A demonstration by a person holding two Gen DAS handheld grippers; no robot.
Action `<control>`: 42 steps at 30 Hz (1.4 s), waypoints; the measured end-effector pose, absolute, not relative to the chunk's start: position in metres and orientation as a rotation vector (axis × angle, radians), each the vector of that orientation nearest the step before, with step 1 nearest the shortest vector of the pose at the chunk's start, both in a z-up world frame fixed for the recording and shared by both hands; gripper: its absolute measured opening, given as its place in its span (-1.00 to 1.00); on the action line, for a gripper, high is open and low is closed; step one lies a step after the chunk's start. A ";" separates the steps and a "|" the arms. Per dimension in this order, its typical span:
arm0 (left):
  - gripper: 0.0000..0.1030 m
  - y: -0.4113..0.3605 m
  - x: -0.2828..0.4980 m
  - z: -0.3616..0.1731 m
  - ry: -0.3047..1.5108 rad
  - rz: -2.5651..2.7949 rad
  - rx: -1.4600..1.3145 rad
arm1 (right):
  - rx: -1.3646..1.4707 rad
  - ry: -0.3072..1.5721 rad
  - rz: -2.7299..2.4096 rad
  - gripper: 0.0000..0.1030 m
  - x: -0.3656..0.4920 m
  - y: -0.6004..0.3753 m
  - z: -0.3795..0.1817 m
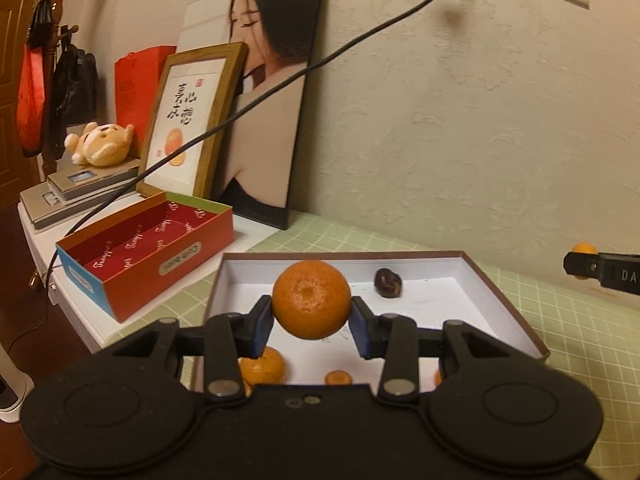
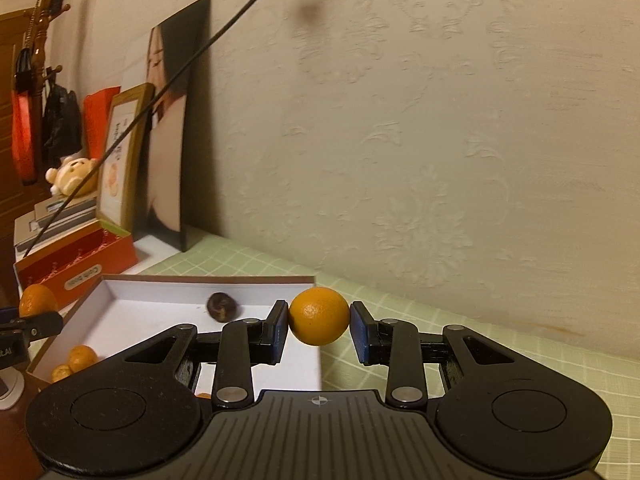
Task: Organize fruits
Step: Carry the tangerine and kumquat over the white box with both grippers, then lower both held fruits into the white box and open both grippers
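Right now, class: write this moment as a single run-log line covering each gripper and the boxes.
left gripper: shut on mandarin | right gripper: shut on orange | white box: small fruits, one dark | red box: empty

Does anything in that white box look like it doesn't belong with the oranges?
Yes. One small dark brown thing lies alone near the back wall of the white box, wrinkled, unlike the small oranges at the front. What it is, I cannot tell.

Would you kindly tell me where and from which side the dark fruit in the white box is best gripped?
Grip the dark fruit across its rounded middle, coming from above: it lies small and low near the white box's far wall, which would block fingers coming in level from behind it.
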State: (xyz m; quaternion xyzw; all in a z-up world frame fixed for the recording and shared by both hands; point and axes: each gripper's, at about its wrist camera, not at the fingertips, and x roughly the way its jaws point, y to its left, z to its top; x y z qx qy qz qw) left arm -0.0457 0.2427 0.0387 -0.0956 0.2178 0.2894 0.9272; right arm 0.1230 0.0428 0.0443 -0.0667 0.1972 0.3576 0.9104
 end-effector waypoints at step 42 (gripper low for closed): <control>0.78 0.262 -0.046 0.025 0.450 0.654 -0.129 | -0.122 0.356 0.813 1.00 0.114 0.090 0.023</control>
